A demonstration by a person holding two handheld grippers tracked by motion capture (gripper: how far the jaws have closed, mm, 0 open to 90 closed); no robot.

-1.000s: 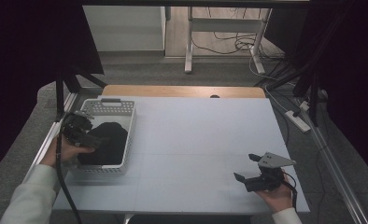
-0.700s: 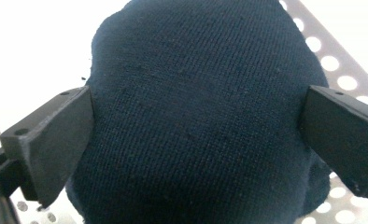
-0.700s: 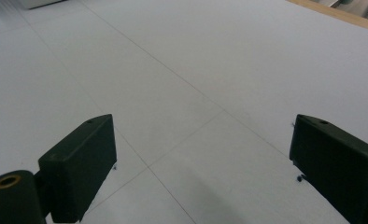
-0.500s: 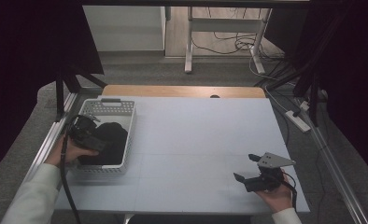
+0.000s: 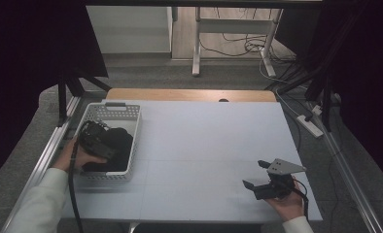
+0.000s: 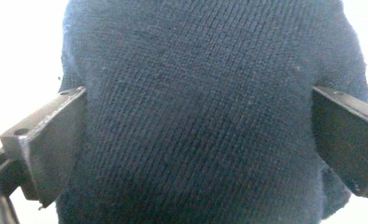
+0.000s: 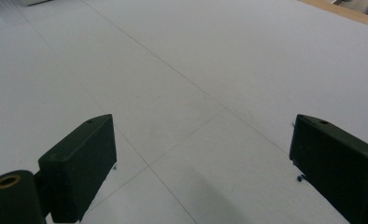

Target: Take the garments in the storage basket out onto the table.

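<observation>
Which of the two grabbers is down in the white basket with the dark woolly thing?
The left gripper. It is in the white basket, jaws either side of the dark knit cloth. The right gripper sits over bare table.

A white basket [image 5: 110,112] stands at the left edge of the worktop [image 5: 204,145]. Inside the basket lies a dark cloth [image 5: 116,150], and the left gripper [image 5: 96,140] is over it. The right gripper [image 5: 272,182] rests on the worktop far from the basket, jaws apart.
</observation>
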